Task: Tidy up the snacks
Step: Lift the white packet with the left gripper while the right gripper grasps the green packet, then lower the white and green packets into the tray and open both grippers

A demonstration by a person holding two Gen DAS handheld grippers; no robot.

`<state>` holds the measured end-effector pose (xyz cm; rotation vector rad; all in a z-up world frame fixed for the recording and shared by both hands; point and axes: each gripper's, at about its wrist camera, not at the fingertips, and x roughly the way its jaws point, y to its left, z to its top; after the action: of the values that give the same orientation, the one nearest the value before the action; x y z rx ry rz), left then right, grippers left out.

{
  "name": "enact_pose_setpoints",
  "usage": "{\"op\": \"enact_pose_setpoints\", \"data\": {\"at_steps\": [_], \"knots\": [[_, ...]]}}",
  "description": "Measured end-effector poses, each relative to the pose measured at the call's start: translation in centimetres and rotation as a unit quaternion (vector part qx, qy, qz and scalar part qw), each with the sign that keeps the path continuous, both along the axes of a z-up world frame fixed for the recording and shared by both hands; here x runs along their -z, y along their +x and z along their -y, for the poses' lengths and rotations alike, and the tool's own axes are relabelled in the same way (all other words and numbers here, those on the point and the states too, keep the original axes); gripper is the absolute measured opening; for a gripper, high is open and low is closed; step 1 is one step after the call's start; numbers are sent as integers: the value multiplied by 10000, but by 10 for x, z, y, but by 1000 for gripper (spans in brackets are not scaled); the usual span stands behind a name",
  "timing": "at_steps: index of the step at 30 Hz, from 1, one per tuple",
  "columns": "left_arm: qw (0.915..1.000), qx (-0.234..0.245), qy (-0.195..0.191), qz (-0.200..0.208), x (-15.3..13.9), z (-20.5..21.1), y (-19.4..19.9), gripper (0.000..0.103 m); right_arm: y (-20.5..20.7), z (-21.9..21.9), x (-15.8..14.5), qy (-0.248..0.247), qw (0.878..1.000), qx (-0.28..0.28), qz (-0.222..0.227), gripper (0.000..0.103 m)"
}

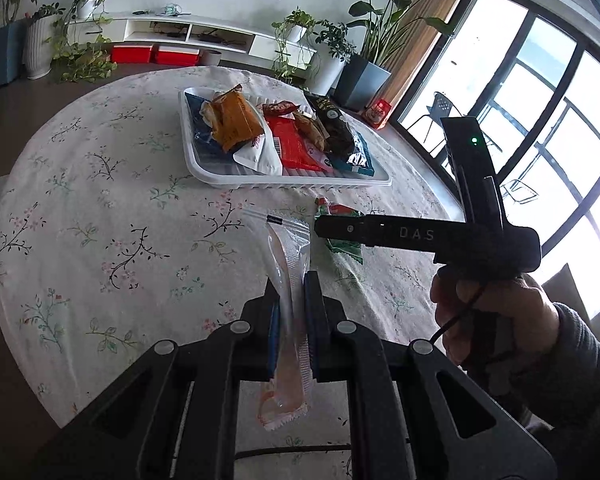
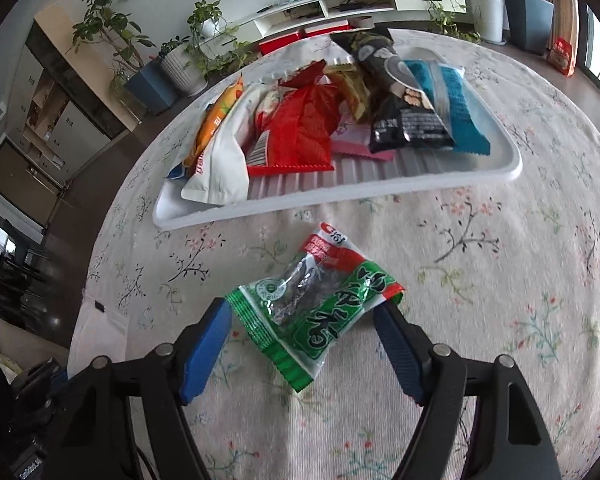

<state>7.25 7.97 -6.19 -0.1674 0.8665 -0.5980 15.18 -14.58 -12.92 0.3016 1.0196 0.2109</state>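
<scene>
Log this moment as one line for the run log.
left tool: shut on clear sachet | right tool: open around green packet | tray: holds snacks

"DAS" in pale letters on the right tool (image 1: 320,232).

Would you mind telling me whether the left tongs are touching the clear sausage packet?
Touching. The left wrist view shows the left tongs closed on the clear sausage packet, both pads pressing its sides.

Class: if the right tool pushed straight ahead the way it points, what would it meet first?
Probably the green snack packet, already lying between the open right tool; beyond that, the white tray.
</scene>
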Motion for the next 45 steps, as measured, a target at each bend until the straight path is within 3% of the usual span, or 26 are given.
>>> {"op": "enact_pose_setpoints", "data": {"at_steps": [3, 6, 11, 16, 19, 20, 21, 22, 30, 39, 45], "knots": [[10000, -26, -32, -20, 2, -4, 0, 9, 4, 7, 0, 294, 9995, 60, -79, 75], [10000, -57, -71, -38, 3, -7, 0, 9, 2, 20, 2, 892, 9957, 68, -228, 75], [9999, -38, -85, -55, 5, -6, 0, 9, 0, 30, 3, 1182, 9924, 234, -266, 75], [9999, -42, -86, -66, 5, -4, 0, 9, 10, 20, 0, 751, 9966, 229, -229, 72], [9999, -42, -90, -74, 6, -4, 0, 10, 16, 12, -1, 198, 9995, 230, -130, 52], [9999, -44, -88, -78, 6, -4, 0, 10, 17, 10, 0, 43, 9997, 200, -92, 38], [9999, -41, -86, -82, 6, -4, 0, 10, 18, 10, 0, -64, 9998, 188, -37, 31], [9999, -43, -88, -84, 6, -4, 0, 9, 18, 9, 1, -201, 9997, 151, 2, 27], [9999, -55, -92, -78, 6, -5, 2, 10, 6, 8, -2, -375, 9991, -74, 180, 15], [9999, -41, -155, -7, -2, -1, 8, 9, -17, 33, -17, -69, 9991, 78, 411, 14], [9996, 36, -131, 260, -31, 8, 31, 9, -16, 69, -45, -39, 9970, 369, 681, 14]]}}
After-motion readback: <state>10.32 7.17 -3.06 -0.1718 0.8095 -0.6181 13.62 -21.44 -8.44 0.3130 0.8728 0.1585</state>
